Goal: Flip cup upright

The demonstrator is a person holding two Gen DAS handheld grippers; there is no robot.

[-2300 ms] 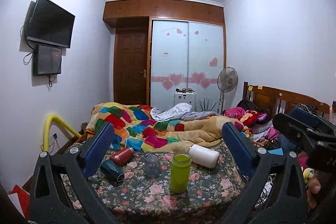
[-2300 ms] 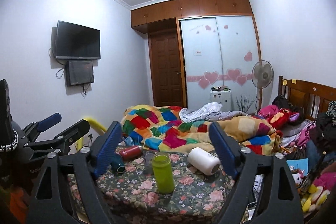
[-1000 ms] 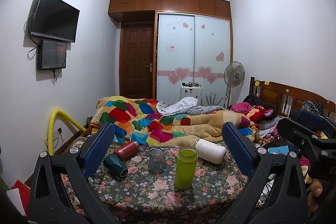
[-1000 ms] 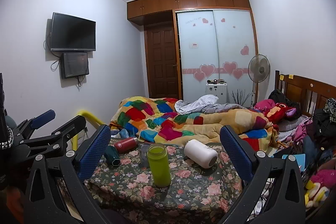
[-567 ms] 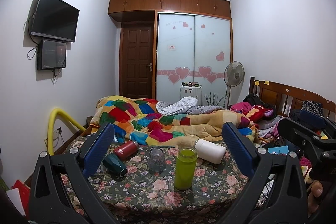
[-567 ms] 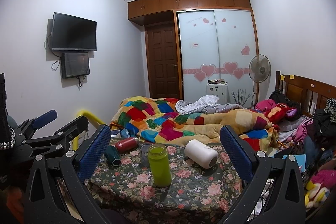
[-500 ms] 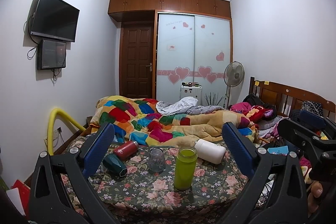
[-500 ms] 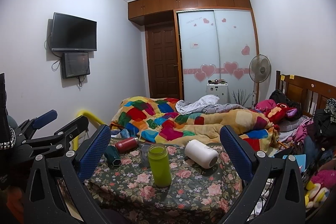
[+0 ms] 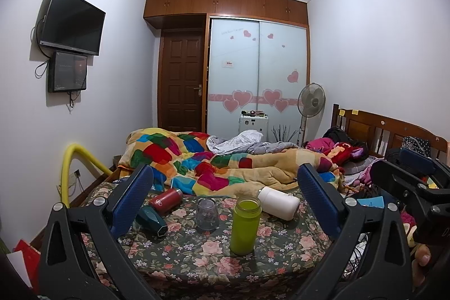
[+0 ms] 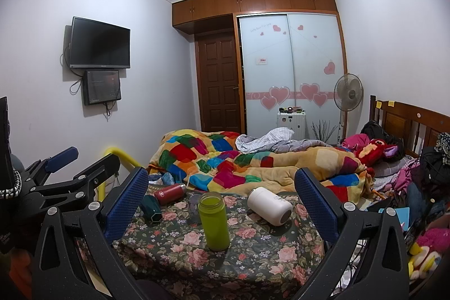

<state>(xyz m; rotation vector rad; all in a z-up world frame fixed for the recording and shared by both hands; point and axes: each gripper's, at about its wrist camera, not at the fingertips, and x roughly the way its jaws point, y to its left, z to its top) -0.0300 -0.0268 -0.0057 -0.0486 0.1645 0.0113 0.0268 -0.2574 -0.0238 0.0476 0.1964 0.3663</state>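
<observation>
On a floral-clothed table (image 9: pixel 213 252) (image 10: pixel 253 246) stand an upright green cup (image 9: pixel 244 224) (image 10: pixel 213 220) and a small clear glass cup (image 9: pixel 207 213) (image 10: pixel 194 205) with its mouth down. A white cup (image 9: pixel 279 203) (image 10: pixel 270 205), a red bottle (image 9: pixel 166 196) (image 10: pixel 171 190) and a dark teal cup (image 9: pixel 152 220) (image 10: pixel 150 208) lie on their sides. My left gripper (image 9: pixel 225 201) and right gripper (image 10: pixel 222 201) are both open and empty, held back from the table, apart from every cup.
A bed with a patchwork quilt (image 9: pixel 202 159) lies right behind the table. A yellow padded rail (image 9: pixel 73 165) rises at the left. Clothes and toys (image 10: pixel 422 182) pile up at the right. Each gripper shows at the edge of the other's view.
Over the last second almost nothing moved. Since 2.3 s ago both views tilted and drew back a little, and the right gripper's jaws opened wider.
</observation>
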